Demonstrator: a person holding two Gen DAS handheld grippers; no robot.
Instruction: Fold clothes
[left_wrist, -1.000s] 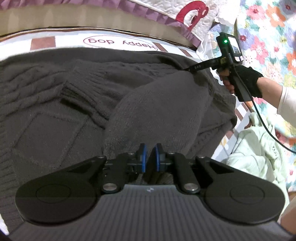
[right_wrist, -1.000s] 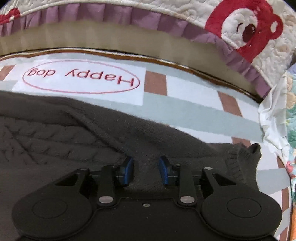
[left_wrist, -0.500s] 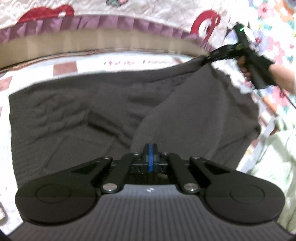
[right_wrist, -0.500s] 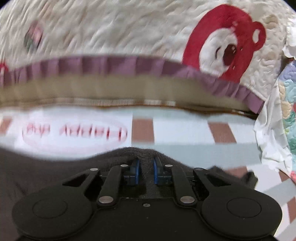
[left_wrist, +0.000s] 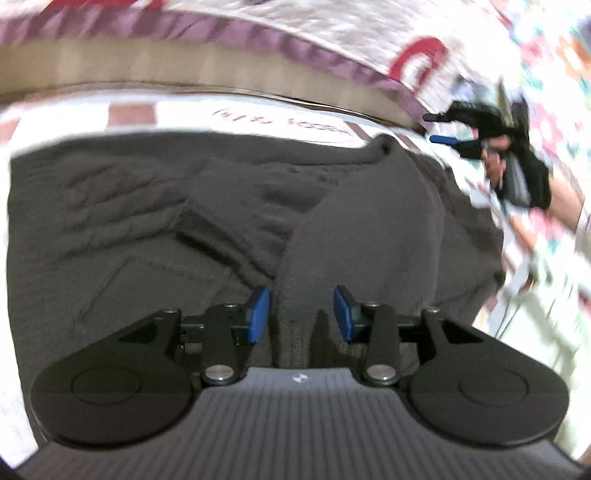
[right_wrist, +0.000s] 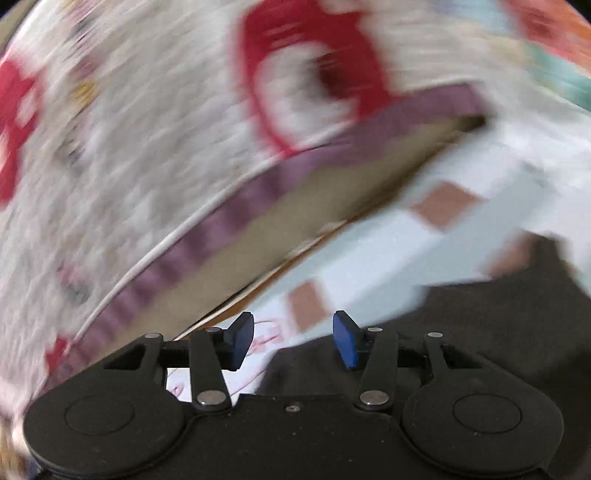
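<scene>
While a dark grey knitted sweater (left_wrist: 155, 229) lies spread flat on a checked mat (left_wrist: 133, 114) printed with red lettering, the left hand-held gripper (left_wrist: 301, 314) hovers low over its near edge. Its blue pads have just been opening and now stand apart, either side of a raised fold of the knit without pressing it. At upper right, a gloved hand (left_wrist: 532, 177) carries the right hand-held gripper (left_wrist: 437, 129) just beyond the sweater's far corner. Its jaws have also just been opening and hold nothing. A quilted blanket (right_wrist: 129, 129) with red bear prints and a purple frill lies behind the mat.
</scene>
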